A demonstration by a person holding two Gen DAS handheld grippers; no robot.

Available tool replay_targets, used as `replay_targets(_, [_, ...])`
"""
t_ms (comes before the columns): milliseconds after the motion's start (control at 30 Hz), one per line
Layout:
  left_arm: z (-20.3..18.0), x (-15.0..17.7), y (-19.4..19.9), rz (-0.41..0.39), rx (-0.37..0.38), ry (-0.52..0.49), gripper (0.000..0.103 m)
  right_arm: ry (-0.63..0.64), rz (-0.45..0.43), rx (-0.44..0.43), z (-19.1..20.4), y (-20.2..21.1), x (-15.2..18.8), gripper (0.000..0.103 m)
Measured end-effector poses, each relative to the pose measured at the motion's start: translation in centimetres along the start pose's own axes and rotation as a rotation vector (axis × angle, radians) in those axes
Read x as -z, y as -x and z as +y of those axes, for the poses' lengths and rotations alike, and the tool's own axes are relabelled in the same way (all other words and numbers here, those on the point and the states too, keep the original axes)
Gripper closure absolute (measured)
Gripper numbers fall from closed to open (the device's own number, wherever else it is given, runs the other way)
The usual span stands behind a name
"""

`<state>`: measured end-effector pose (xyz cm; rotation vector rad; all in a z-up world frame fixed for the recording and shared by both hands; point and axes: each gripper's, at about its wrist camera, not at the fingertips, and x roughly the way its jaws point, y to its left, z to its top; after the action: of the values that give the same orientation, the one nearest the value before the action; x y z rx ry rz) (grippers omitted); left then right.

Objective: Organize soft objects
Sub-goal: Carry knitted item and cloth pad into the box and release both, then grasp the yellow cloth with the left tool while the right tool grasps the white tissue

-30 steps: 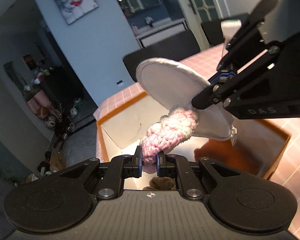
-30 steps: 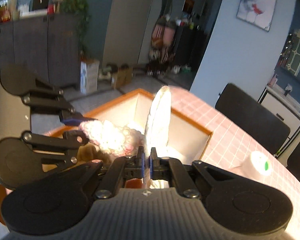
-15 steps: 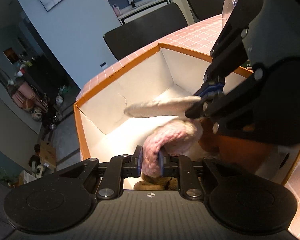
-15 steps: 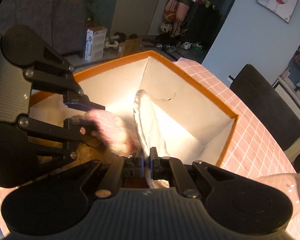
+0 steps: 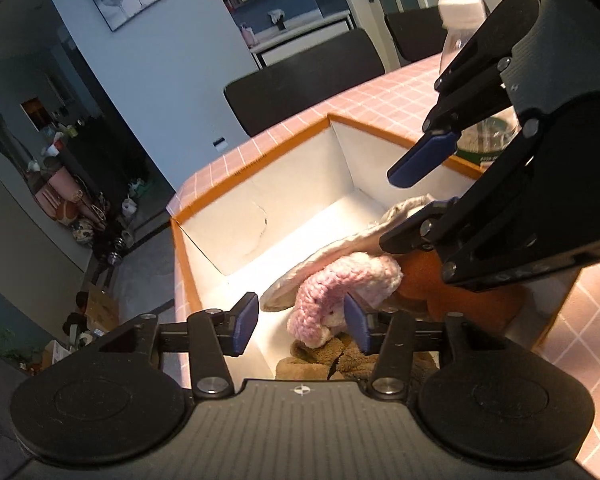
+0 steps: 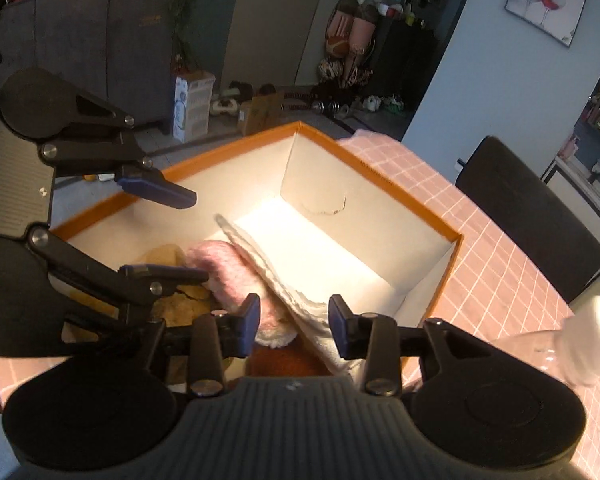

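An orange-rimmed white box stands on the pink checked table; it also shows in the right wrist view. Inside lie a pink knitted toy, a flat white pad leaning over it, a brown plush and an orange soft thing. My left gripper is open, its jaws on either side of the pink toy's end. My right gripper is open over the pink toy and white pad. Each gripper shows in the other's view.
A clear plastic bottle with a white cap stands just behind the box on the table; it also shows in the right wrist view. Black chairs line the table's far side. The floor drops off past the box's left side.
Both grippers have lowered into the box and opened. The pink toy and the white pad were let go and now lie in the box.
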<state>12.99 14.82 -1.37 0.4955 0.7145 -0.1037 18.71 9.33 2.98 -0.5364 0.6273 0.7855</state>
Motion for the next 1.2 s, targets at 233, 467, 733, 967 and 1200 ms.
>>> replay_targets(233, [0.1,0.5,3.4,-0.09,-0.038,0.138,0.043,0.005,-0.119,0.05,0.7,4.9,0.8,0.055])
replay_targets(467, [-1.3,1.3,8.3,-0.262,-0.117,0.293,0.043,-0.109,-0.262,0.103,0.0,10.5,3.4,0.046])
replay_targets(733, [-4.1,0.6,11.8,-0.46,-0.024,0.429,0.043,-0.249,-0.36,0.211,-0.6,15.0,9.3,0.039])
replay_targets(967, [-8.3,0.4,11.5,-0.513,0.074,0.446,0.043,-0.379,-0.345,0.325,-1.6,16.6,15.5,0.036])
replay_targets(1200, [-11.1,-1.1,8.9,-0.473,0.188,0.437,0.043,-0.52,-0.254,0.427,-4.0,16.2,21.8,0.036])
